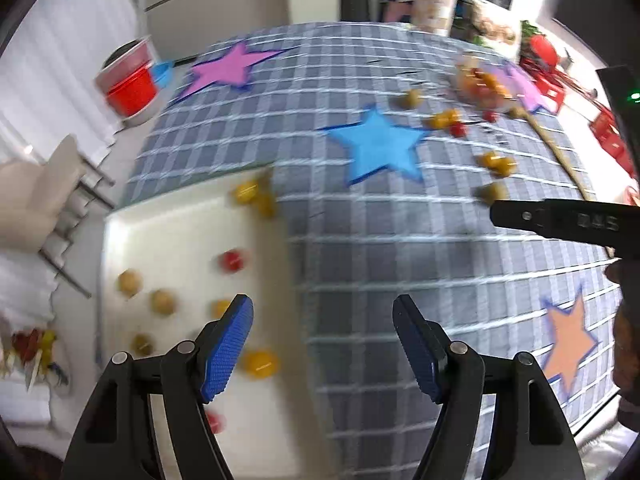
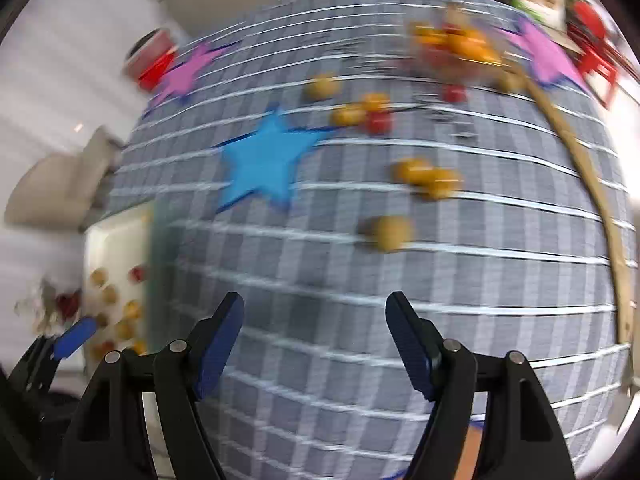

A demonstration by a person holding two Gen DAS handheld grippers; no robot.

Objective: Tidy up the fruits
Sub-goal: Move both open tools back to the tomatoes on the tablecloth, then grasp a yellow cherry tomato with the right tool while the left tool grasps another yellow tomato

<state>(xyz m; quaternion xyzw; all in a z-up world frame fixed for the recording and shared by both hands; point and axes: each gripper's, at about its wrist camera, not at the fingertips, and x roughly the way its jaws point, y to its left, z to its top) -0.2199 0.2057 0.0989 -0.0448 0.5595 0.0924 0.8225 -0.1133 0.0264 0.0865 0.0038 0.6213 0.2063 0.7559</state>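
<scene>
A white tray [image 1: 176, 232] lies at the table's left edge and holds several small fruits: tan, yellow [image 1: 260, 363] and red [image 1: 232, 261]. My left gripper [image 1: 323, 332] is open and empty above the tray's right edge. My right gripper [image 2: 314, 322] is open and empty above the checked cloth. Loose fruits lie ahead of it: a tan one [image 2: 390, 232], an orange pair [image 2: 426, 176], and a yellow and red cluster [image 2: 366, 114]. A pile of fruit [image 2: 456, 50] sits at the far right. Both views are blurred.
Blue [image 1: 376, 146], pink [image 1: 228, 68] and orange [image 1: 568, 344] stars lie on the grey checked cloth [image 1: 400, 256]. A wooden stick [image 2: 592, 184] curves along the right. A red container [image 1: 130, 86] stands beyond the far left corner. A chair [image 1: 44, 192] stands left of the table.
</scene>
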